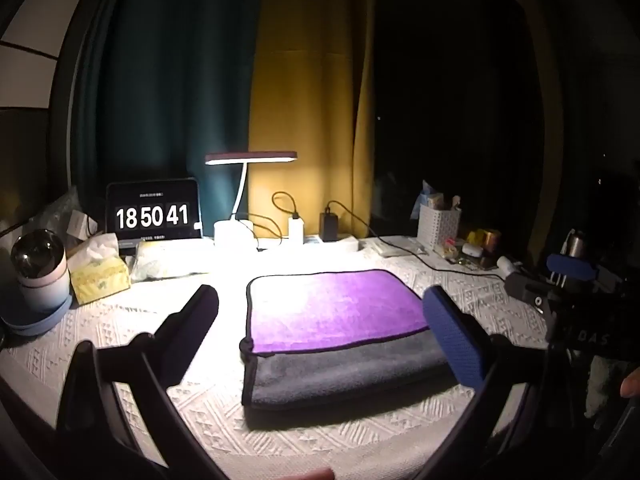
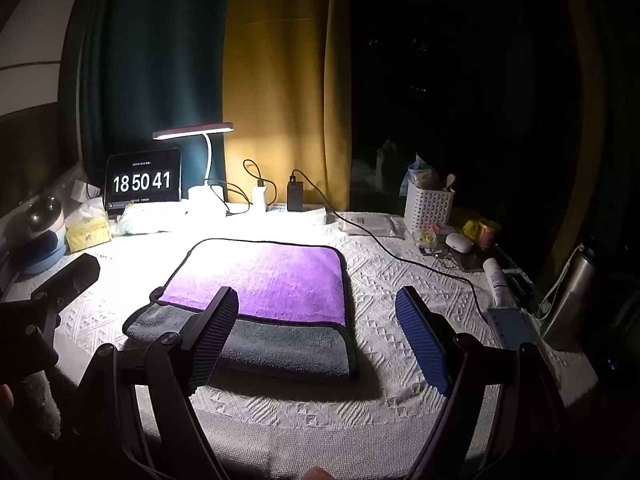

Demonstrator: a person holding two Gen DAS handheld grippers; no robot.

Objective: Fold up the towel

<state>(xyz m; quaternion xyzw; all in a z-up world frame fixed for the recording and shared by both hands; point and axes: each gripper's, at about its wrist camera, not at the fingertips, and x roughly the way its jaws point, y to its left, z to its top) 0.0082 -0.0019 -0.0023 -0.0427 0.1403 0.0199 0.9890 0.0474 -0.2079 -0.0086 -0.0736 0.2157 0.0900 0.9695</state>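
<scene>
A towel (image 1: 336, 312), purple on one face and grey on the other, lies folded flat on the white patterned tablecloth; the purple layer covers the far part and a grey strip shows along the near edge. It also shows in the right wrist view (image 2: 264, 280). My left gripper (image 1: 320, 320) is open and empty, held above the table with its fingers either side of the towel. My right gripper (image 2: 316, 332) is open and empty, hovering over the towel's near right part. The right gripper also appears at the right edge of the left wrist view (image 1: 568, 276).
A lit desk lamp (image 1: 250, 158), a clock tablet (image 1: 154, 210), chargers with cables (image 1: 330, 222), a tissue box (image 1: 100, 276) and a round device (image 1: 38, 268) line the back and left. A white basket (image 2: 428, 206), small items and a metal bottle (image 2: 568, 296) stand at right.
</scene>
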